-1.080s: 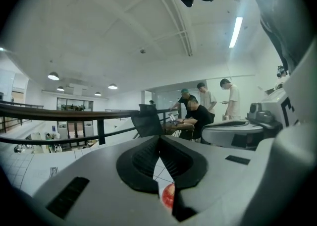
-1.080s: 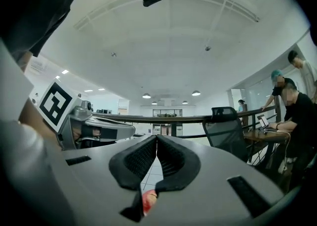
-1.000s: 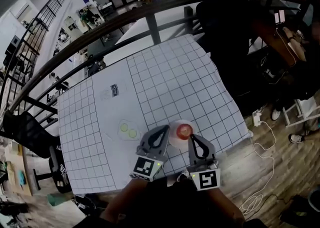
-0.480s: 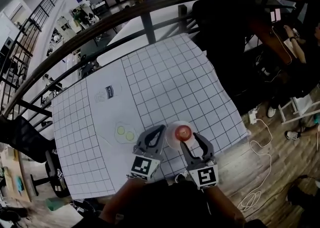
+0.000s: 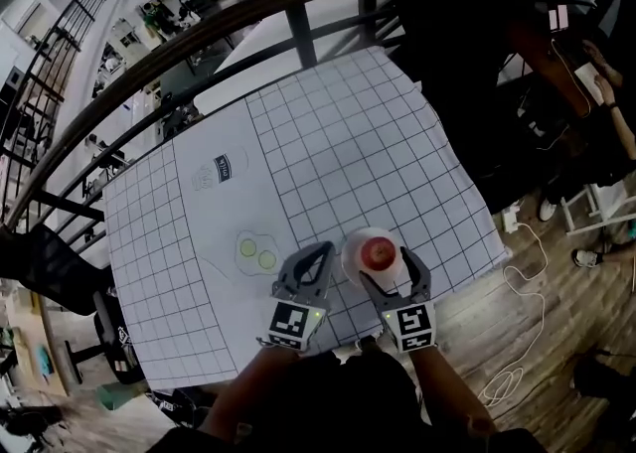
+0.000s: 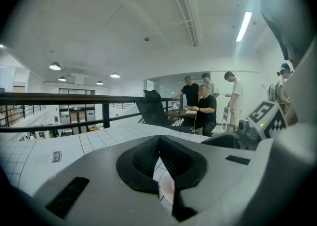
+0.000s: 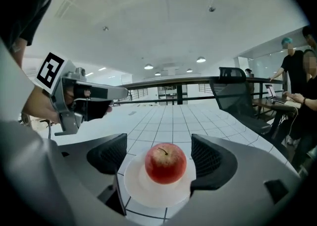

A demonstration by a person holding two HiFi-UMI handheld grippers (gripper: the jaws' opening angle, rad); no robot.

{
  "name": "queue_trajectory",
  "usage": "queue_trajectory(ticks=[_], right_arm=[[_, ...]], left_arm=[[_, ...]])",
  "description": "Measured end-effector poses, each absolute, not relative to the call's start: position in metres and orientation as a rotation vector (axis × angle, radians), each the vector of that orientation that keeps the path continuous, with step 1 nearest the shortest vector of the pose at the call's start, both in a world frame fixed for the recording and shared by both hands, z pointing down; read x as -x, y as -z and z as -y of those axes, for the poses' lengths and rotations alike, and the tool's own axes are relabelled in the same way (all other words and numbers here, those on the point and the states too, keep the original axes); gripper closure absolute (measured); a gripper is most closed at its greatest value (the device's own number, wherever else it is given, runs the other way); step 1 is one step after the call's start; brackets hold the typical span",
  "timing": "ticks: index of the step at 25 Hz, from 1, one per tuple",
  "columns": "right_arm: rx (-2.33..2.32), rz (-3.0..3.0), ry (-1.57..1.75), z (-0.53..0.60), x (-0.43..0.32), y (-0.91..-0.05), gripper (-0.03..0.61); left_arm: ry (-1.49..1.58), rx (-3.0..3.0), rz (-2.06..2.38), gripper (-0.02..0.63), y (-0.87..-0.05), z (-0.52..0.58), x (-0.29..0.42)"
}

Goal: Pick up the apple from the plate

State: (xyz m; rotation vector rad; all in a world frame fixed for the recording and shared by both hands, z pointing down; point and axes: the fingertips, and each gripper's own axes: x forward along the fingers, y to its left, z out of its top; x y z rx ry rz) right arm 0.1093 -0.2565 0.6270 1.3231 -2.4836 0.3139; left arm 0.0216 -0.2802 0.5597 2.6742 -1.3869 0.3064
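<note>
Checking right gripper (image 7: pixel 159 156) first: jaws had just been opening and stood wide. The apple (image 7: pixel 165 163) was between the pads with a gap on each side, nothing pressed. (Observer)

And the apple's place? (Reviewer)

Stem up, in the middle of the white plate (image 7: pixel 148 193), which sat on the gridded table (image 5: pixel 328 143) near its front edge. Judged: approach done, closing on the fruit was the step left, lift not begun. (Observer)

Left gripper (image 6: pixel 159 144)? (Reviewer)

Jaws together at the tips, nothing held. It sat just beside the plate's left edge; contact could not be told. (Observer)

Against the earlier frames? (Reviewer)

A second before, the right jaws were closed to a point and the gripper hung short of the plate. Half a second before, they were partly spread. By this moment it had come down and forward, so its fingers flanked the apple. Left jaws had stayed together, and the apple had stayed on the plate. (Observer)
</note>
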Motion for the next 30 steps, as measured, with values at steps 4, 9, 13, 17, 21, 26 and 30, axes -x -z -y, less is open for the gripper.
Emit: queue_trajectory(ticks=[4, 9, 13, 17, 21, 26, 30], right_arm=[[-1.29, 2.417, -0.356, 0.266, -0.108, -0.658, 0.172], [-1.269, 2.352, -0.39, 0.272, -0.106, -0.686, 0.158], [-1.24, 2.33, -0.393, 0.282, -0.106, -0.698, 0.158], [-1.162, 2.321, -0.387, 0.284, -0.101, -0.711, 0.159], [-1.141, 2.3, -0.385, 0.286, -0.098, -0.72, 0.16], [-1.153, 2.292, -0.365, 0.287, -0.098, -0.724, 0.161], [-1.15, 2.29, -0.371, 0.288, -0.098, -0.722, 0.161]], left_arm=[[-0.331, -2.638, 1.403, 0.594, -0.573, 0.282, -0.009], [-0.317, -2.613, 1.395, 0.594, -0.58, 0.281, -0.004], [-0.309, -2.605, 1.393, 0.594, -0.582, 0.282, -0.005], [-0.306, -2.598, 1.393, 0.594, -0.582, 0.279, -0.004], [-0.302, -2.598, 1.39, 0.594, -0.582, 0.28, -0.004], [-0.298, -2.605, 1.391, 0.594, -0.58, 0.281, -0.003], [-0.326, -2.608, 1.386, 0.594, -0.584, 0.279, -0.001]])
